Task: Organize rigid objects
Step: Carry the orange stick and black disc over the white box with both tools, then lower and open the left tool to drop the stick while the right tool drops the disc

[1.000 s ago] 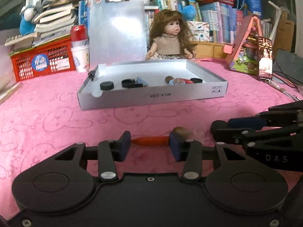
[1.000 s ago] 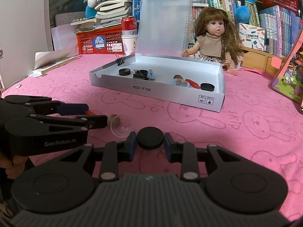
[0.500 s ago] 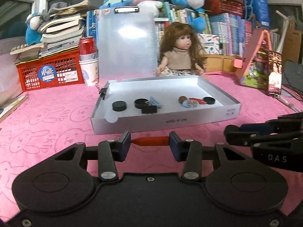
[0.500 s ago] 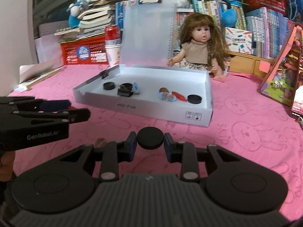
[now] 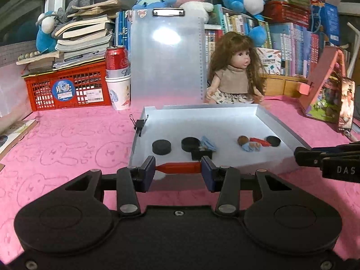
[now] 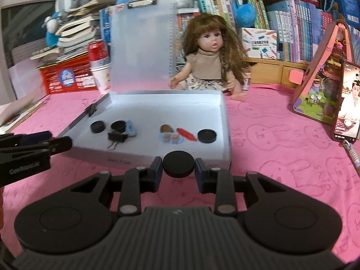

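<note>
My left gripper [image 5: 178, 171] is shut on a red stick-shaped piece [image 5: 178, 168], held crosswise above the near wall of the white box [image 5: 281, 126]. My right gripper [image 6: 178, 171] is shut on a black disc [image 6: 178, 164], held above the near wall of the same box [image 6: 226, 121]. Inside the box lie black discs [image 5: 161, 146] [image 6: 207, 136], a black binder clip [image 6: 117, 137], a red piece [image 6: 186, 134], a brown piece [image 6: 166, 128] and blue pieces [image 5: 251, 146]. The right gripper's fingers show in the left wrist view [image 5: 315, 157]; the left gripper's fingers show in the right wrist view [image 6: 45, 146].
The box rests on a pink cloth [image 5: 67, 139]. Behind it stand a translucent clipboard [image 5: 167, 63], a doll [image 5: 235, 72], a red can in paper cups [image 5: 117, 76] and a red crate [image 5: 65, 87]. A pink toy house [image 6: 319, 78] and a phone [image 6: 347, 103] stand at right.
Both grippers have risen and moved forward from the cloth to the box's near wall, each still holding its piece. The small brown piece left on the cloth is out of view.
</note>
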The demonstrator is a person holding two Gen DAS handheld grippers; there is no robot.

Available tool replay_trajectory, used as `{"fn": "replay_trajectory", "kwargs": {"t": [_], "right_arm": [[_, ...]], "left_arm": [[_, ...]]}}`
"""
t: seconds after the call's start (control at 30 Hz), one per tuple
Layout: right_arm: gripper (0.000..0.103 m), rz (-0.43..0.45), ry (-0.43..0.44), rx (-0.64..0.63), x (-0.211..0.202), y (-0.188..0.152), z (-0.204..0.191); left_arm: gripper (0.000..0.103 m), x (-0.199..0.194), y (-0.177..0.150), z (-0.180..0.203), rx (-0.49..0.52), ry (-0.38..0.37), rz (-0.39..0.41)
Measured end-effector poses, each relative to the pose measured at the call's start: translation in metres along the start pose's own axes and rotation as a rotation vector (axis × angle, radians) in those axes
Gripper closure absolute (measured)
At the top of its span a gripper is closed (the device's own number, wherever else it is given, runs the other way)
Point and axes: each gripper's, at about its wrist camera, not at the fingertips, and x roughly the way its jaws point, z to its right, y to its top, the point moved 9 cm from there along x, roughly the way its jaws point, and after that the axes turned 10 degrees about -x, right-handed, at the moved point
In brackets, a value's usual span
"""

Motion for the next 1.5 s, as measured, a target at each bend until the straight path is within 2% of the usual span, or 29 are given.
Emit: {"fn": "replay_trajectory", "kwargs": {"t": [0.2, 0.33, 0.57, 0.73, 1.13, 1.5], "right_arm": [[0.067, -0.06, 0.005, 0.036, 0.021, 0.016, 0.014], [0.067, -0.132, 0.039, 0.066, 0.04, 0.016, 0.019], [0.067, -0.258, 0.102, 0.164, 0.07, 0.025, 0.035], [0.067, -0.301, 0.08, 0.134, 0.082, 0.026, 0.032], [0.065, -0.359, 0.033, 0.105, 0.105, 0.025, 0.029], [0.067, -0.347, 0.015, 0.092, 0.11, 0.028, 0.027]], "left_arm": [[0.061, 0.03, 0.017, -0.007, -0.02, 0.005, -0.057], [0.061, 0.047, 0.023, -0.009, -0.019, 0.001, -0.088], [0.061, 0.083, 0.024, -0.011, -0.011, -0.015, -0.208], [0.061, 0.101, 0.02, -0.013, -0.008, -0.002, -0.261], [0.061, 0.121, 0.011, -0.015, 0.02, 0.031, -0.28], [0.061, 0.127, 0.012, -0.014, 0.027, 0.038, -0.256]]}}
